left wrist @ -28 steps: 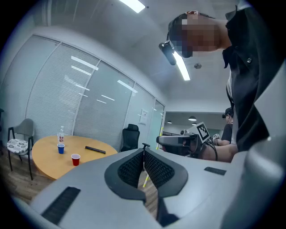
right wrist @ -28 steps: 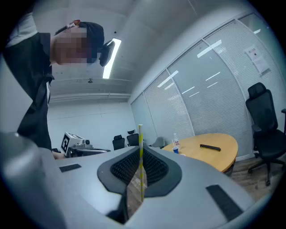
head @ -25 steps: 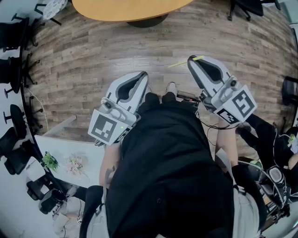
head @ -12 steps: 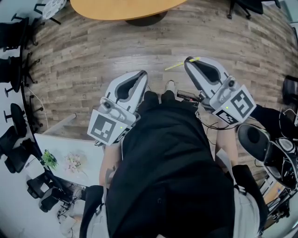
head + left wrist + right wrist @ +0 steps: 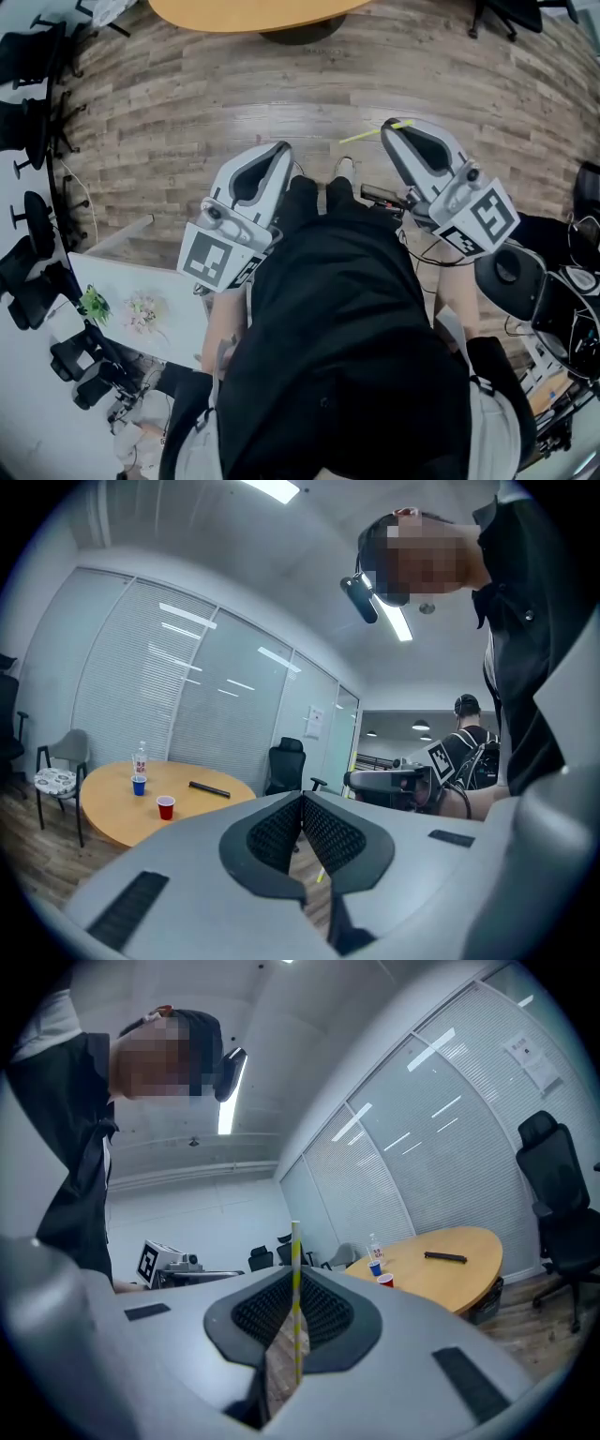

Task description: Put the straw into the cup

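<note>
A thin yellow straw (image 5: 296,1309) stands upright between the pads of my right gripper (image 5: 295,1283), which is shut on it. From the head view the straw (image 5: 368,134) sticks out leftward from that gripper's tip (image 5: 389,127) above the wood floor. My left gripper (image 5: 302,800) is shut with nothing in it, and in the head view it (image 5: 280,150) hangs left of my shoes. A red cup (image 5: 166,807) and a blue cup (image 5: 139,785) stand on the round wooden table (image 5: 112,817) far ahead. In the right gripper view the red cup (image 5: 385,1280) and blue cup (image 5: 376,1269) look small.
On the table there is also a water bottle (image 5: 141,758) and a flat black object (image 5: 209,788). Black office chairs (image 5: 555,1194) stand beside the table and along the left wall (image 5: 28,103). A white desk (image 5: 141,300) lies at lower left, and another person stands behind.
Both grippers have drifted a little across the floor with my body. The straw has stayed clamped in the right gripper, and the left has stayed shut.
</note>
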